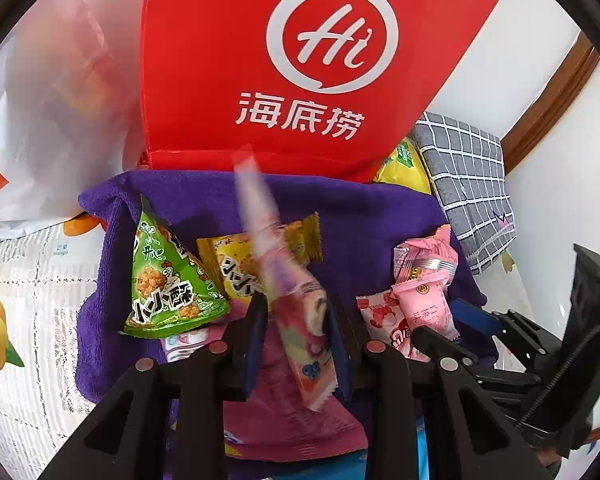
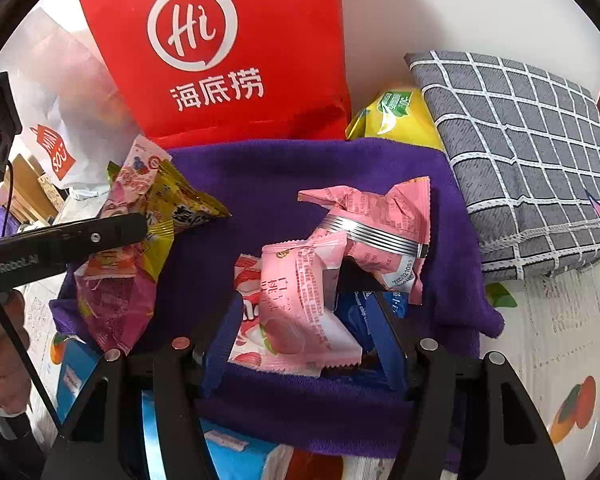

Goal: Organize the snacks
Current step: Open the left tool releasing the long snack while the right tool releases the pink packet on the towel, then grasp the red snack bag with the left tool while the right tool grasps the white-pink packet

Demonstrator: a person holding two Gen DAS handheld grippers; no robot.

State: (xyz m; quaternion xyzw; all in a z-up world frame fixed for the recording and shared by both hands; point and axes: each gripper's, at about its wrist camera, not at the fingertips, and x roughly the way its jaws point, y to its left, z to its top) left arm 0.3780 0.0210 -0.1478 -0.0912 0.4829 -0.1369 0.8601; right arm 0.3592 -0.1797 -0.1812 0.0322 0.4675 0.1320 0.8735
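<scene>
My left gripper is shut on a long pink and clear snack packet, which sticks up between its fingers and is blurred at the top. Behind it on the purple towel lie a green triangular packet and a yellow packet. My right gripper stands open around a pink peach packet that rests on the towel; its blue pads do not press it. A second crumpled pink packet and a lychee packet lie against it. The left gripper shows at the left.
A red bag with a white logo stands behind the towel. A white plastic bag is at the left, a yellow bag and a grey checked cushion at the right. A fruit-print cloth covers the table. A hand shows at the left edge.
</scene>
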